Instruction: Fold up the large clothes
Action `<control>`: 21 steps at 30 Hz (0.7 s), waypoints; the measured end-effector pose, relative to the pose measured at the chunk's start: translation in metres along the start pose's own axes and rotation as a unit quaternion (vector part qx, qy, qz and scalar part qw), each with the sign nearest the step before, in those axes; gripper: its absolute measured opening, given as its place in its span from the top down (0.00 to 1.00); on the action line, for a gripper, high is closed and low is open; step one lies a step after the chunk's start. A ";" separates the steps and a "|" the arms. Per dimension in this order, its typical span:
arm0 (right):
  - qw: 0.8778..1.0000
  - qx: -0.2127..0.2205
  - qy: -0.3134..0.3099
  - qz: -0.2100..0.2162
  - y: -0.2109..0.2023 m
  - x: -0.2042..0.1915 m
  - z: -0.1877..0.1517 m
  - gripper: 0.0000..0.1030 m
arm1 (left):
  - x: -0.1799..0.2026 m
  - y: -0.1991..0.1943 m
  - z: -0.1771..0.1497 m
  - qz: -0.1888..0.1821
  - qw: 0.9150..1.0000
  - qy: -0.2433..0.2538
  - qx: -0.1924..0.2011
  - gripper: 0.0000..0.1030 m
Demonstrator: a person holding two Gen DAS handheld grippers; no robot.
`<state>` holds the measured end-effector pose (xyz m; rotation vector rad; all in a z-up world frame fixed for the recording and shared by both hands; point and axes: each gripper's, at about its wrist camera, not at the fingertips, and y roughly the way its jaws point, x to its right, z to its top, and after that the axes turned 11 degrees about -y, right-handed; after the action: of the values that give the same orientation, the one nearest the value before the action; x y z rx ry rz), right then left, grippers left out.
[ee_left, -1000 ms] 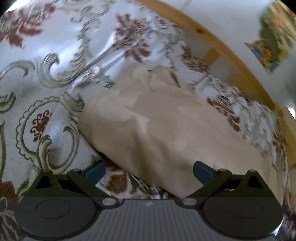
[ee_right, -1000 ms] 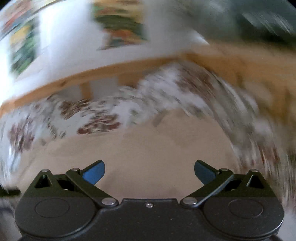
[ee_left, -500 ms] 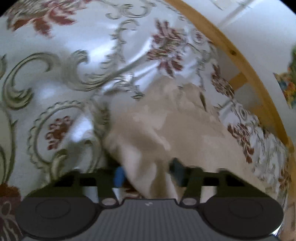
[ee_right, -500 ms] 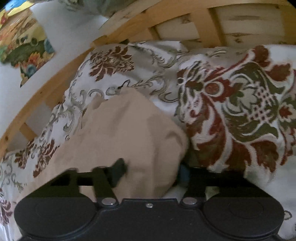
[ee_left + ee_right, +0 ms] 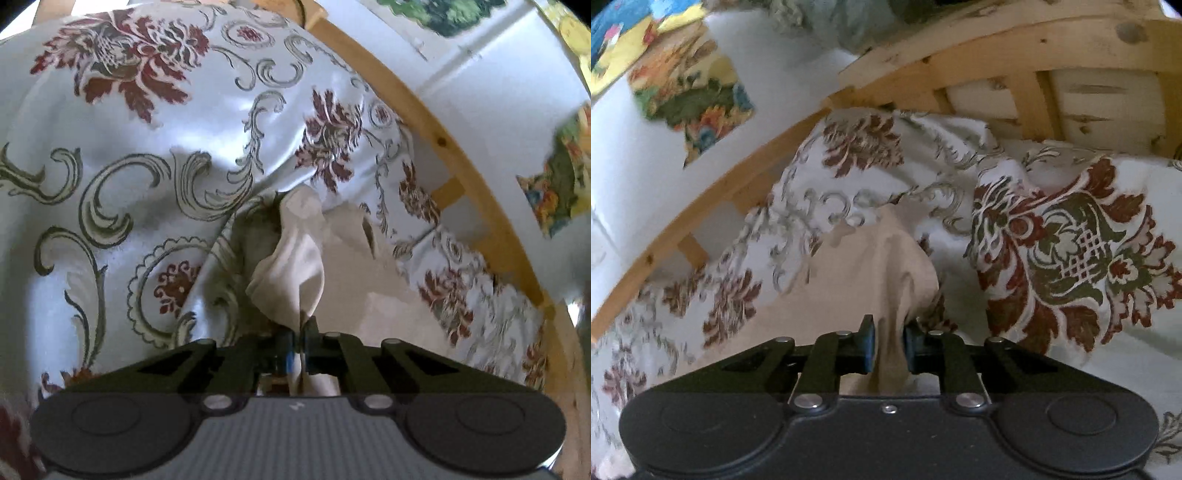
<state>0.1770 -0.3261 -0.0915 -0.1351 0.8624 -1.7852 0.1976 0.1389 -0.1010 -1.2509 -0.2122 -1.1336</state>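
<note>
A beige garment (image 5: 354,280) lies on a white bedspread with red and green flower patterns (image 5: 122,192). My left gripper (image 5: 298,345) is shut on a bunched corner of the garment, which rises in a fold in front of it. In the right wrist view the same beige garment (image 5: 857,280) lies on the bedspread (image 5: 1071,258). My right gripper (image 5: 888,347) is shut on another pinched edge of it. The part of the cloth between the pads is hidden.
A wooden bed rail (image 5: 461,162) runs along the far side, with a white wall and a colourful picture (image 5: 554,188) behind it. In the right wrist view a wooden slatted headboard (image 5: 1015,85) stands at the top and a picture (image 5: 694,99) hangs at the left.
Both grippers were open above the garment a second ago. They have come down, closed on its edges and pulled the cloth up into folds.
</note>
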 end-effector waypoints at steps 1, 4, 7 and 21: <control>1.000 -0.006 -0.006 -0.015 0.003 -0.002 -0.002 0.71 | -0.002 0.002 0.000 0.001 1.000 0.006 0.000 0.92; 0.998 -0.006 -0.028 -0.057 0.012 -0.008 -0.006 0.53 | -0.001 0.006 -0.003 0.009 0.999 0.031 0.007 0.80; 0.993 0.023 -0.067 -0.096 0.014 -0.017 -0.010 0.23 | -0.004 0.011 -0.005 0.003 1.000 0.029 0.004 0.49; 0.879 0.191 -0.433 0.051 0.060 -0.153 -0.048 0.05 | -0.006 0.031 -0.004 0.003 0.998 0.067 -0.016 0.24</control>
<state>0.2615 -0.1790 -0.1157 -0.5667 -0.1290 -1.5206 0.2169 0.1359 -0.1265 -1.1974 -0.0900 -1.2148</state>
